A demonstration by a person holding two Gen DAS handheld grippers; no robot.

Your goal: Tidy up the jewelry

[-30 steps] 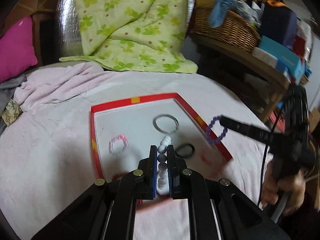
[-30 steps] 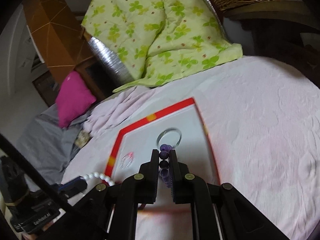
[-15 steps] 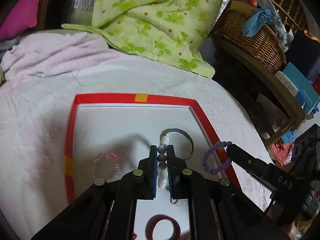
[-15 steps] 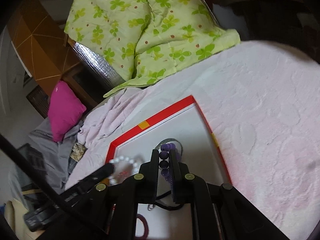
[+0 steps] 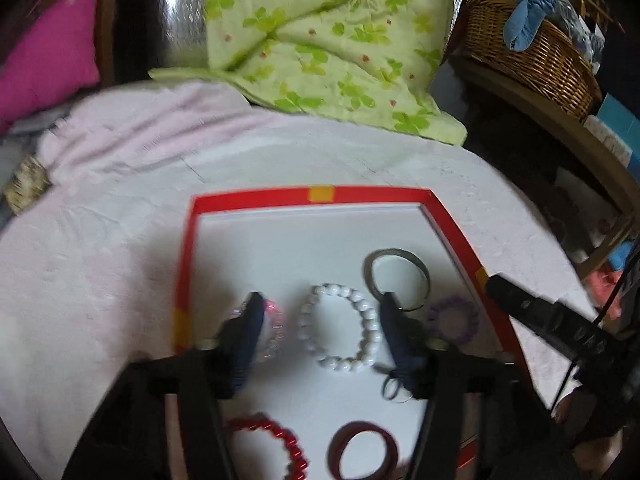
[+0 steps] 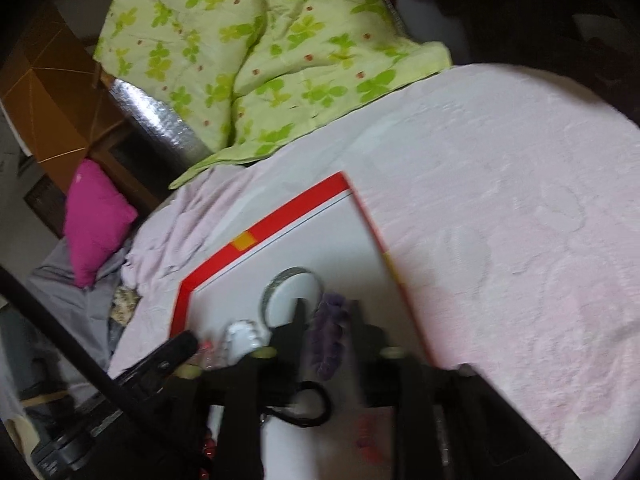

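Both grippers, clamped on their loads a second ago, are now opening: the white round-bead bracelet (image 5: 339,329) lies released between the left gripper (image 5: 320,312) jaws, the purple bead bracelet (image 6: 330,334) between the right gripper (image 6: 326,312) jaws (both inside the red-rimmed white tray (image 5: 256,199)), completing two placements.

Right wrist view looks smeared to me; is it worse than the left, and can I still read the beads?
Right wrist view: heavy motion blur, purple bracelet a streak between the opening jaws, beads unreadable. Left wrist view: sharper, white bead bracelet reads bead by bead on the tray, though the fingers smear; fisheye bends the edges.
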